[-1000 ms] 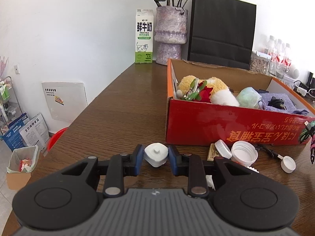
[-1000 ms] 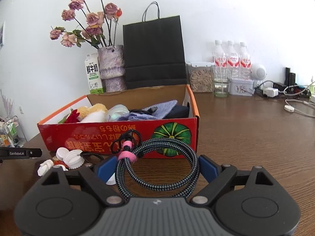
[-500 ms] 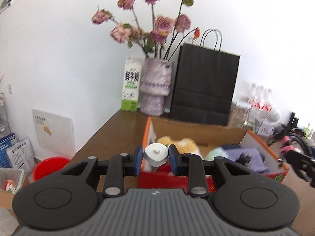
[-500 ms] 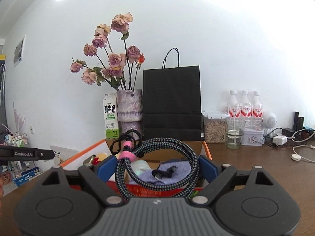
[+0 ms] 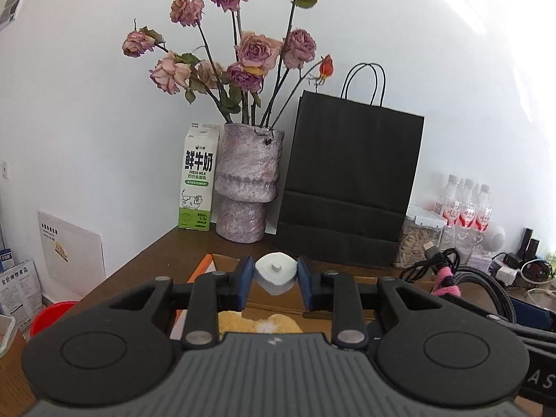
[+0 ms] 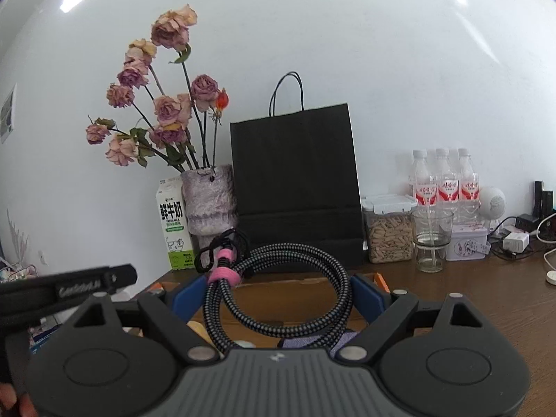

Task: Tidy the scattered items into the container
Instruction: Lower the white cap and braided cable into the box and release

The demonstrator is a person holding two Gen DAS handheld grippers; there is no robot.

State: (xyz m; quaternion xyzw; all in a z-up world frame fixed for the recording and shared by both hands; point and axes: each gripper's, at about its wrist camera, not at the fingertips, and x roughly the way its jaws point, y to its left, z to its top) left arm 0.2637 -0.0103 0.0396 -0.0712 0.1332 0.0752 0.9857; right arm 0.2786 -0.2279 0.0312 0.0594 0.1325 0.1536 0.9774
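- Left gripper [image 5: 274, 276]: blue pads pinching small white plastic cap [image 5: 276, 272], above near-left end of orange-rimmed cardboard box [image 5: 203, 267].
- Right gripper [image 6: 276, 290]: jaws spread wide, gripping coiled black braided cable w/ pink tie [image 6: 278, 295], prob. over box.

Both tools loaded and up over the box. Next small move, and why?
Probably lower both slightly, then release. The left tool pinches the white cap above the cardboard box; the right tool holds the coiled cable over its contents.
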